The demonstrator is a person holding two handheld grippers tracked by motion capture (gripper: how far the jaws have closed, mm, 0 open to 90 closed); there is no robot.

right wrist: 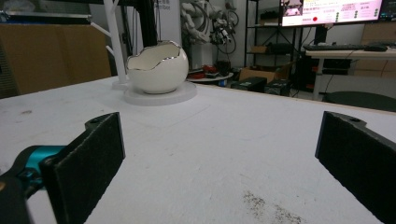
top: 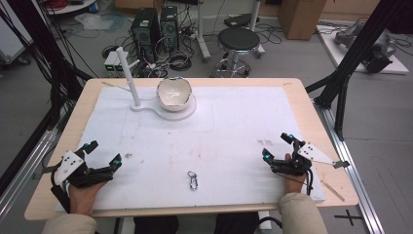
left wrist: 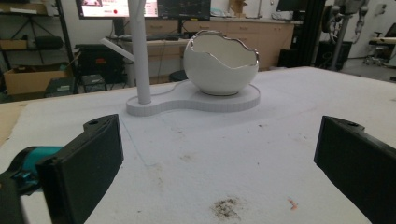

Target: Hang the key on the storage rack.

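A small metal clip (top: 193, 180), lying flat on the white mat (top: 234, 126). Well apart from the white bowl (top: 173, 92), on the near side of it, close to the person's edge of the table (top: 302, 97). Not touched by anything.

Left gripper (top: 103, 152) held in a hand, far from the bowl, nearer the person and off to the left of it. Jaws spread wide, with nothing between them but bare mat. Pointed toward the bowl, which sits right in the middle of the left gripper view. A little dark smudge (left wrist: 226, 207) on the mat just ahead of those jaws.

Right gripper (top: 276, 146) held in the other hand, also far from the bowl, nearer the person and off to the right of it. Jaws spread wide too, pinching nothing. In the right gripper view, the bowl up ahead and to the left.

Looks like a cracked eggshell, that bowl, with a wavy shiny rim. Standing upright on a flat white base (top: 168, 111). A tall white post (top: 127, 73) rising from the same base, just left of the bowl.

Behind the bowl, past the far edge of the table, a round black stool (top: 237, 39) on the floor.
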